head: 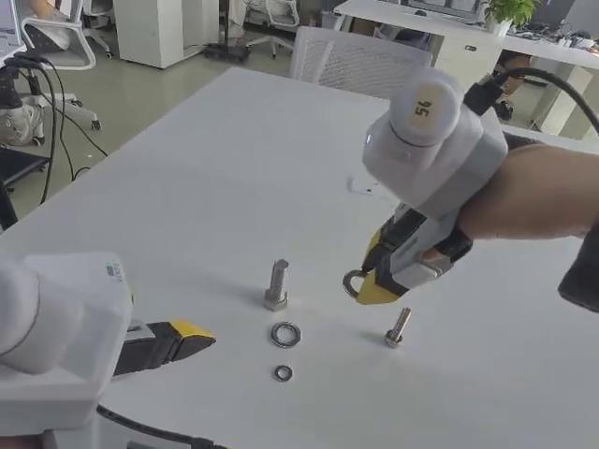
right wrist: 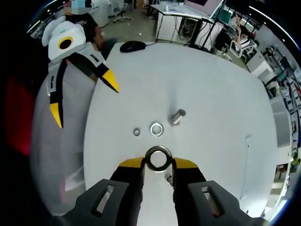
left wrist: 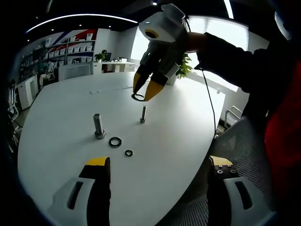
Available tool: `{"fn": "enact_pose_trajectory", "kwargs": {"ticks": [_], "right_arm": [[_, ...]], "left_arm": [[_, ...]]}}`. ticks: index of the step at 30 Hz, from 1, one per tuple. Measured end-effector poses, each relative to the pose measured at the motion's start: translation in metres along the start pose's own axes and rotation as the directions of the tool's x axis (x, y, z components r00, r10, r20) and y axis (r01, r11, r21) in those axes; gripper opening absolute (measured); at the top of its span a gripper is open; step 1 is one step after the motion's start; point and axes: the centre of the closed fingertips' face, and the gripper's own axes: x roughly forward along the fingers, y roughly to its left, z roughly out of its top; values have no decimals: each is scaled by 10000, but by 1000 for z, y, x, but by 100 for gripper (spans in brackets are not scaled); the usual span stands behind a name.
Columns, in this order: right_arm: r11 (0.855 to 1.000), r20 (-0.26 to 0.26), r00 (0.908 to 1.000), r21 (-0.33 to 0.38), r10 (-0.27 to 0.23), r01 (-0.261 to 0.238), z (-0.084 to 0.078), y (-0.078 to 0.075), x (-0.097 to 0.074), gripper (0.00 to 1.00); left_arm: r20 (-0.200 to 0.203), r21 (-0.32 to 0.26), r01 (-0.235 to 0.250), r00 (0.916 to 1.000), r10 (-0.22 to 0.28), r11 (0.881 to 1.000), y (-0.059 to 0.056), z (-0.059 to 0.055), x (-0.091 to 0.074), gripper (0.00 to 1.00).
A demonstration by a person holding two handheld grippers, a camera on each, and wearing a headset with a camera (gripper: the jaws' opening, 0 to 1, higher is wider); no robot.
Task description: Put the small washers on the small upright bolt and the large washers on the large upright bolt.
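Note:
My right gripper hangs above the white table, shut on a metal washer; the same washer sits between its yellow-tipped jaws in the right gripper view. The held washer hovers between the large upright bolt and the small upright bolt, just up and left of the small one. A large washer and a small washer lie flat in front of the large bolt. My left gripper rests low at the near left, open and holding nothing.
Office chairs and desks stand beyond the table's far edge. Cables hang at the left. A small white scrap lies on the table behind the right gripper.

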Motion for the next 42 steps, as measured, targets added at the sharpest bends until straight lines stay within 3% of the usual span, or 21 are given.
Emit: {"fn": "enact_pose_trajectory", "kwargs": {"ticks": [11, 42], "right_arm": [[9998, 161, 9999, -194, 36, -32, 13, -20, 0, 24], [9988, 252, 9995, -458, 189, -177, 27, -41, 12, 24]], "left_arm": [[-134, -50, 49, 9999, -49, 10000, 1, -2, 2, 85], [-233, -154, -38, 9997, 34, 9999, 3, -4, 8, 85]]}}
